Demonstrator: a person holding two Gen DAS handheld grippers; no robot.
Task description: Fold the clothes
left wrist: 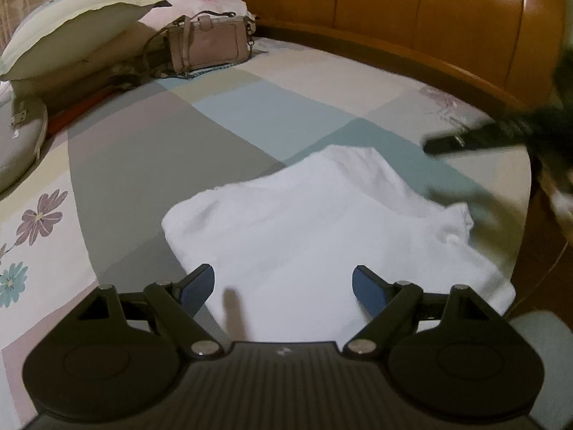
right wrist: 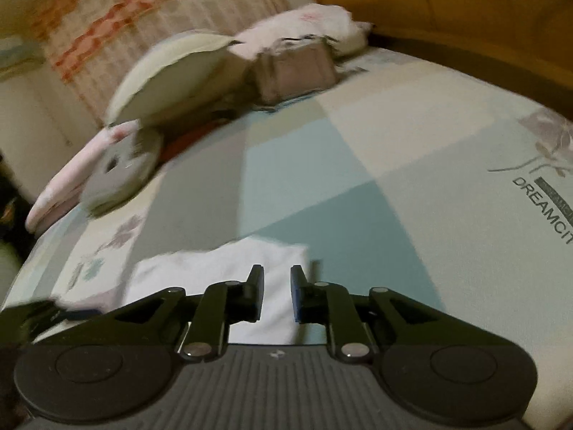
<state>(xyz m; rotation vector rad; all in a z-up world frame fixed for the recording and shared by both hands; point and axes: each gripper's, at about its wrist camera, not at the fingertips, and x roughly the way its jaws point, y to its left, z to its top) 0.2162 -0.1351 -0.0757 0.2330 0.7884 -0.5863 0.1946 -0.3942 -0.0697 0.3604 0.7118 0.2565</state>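
Lying folded on the bed [left wrist: 250, 114], a white shirt [left wrist: 322, 229] sits below the left tool [left wrist: 283, 286], spread wide and empty. The right tool [right wrist: 277, 292], jaws narrowly parted with nothing between them, hovers over the shirt's edge. A handbag [left wrist: 207, 43] rests by a pillow [left wrist: 71, 25].

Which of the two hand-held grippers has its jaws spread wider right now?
The left hand-held gripper: wide gap over the white garment; the right one stands narrowly open.
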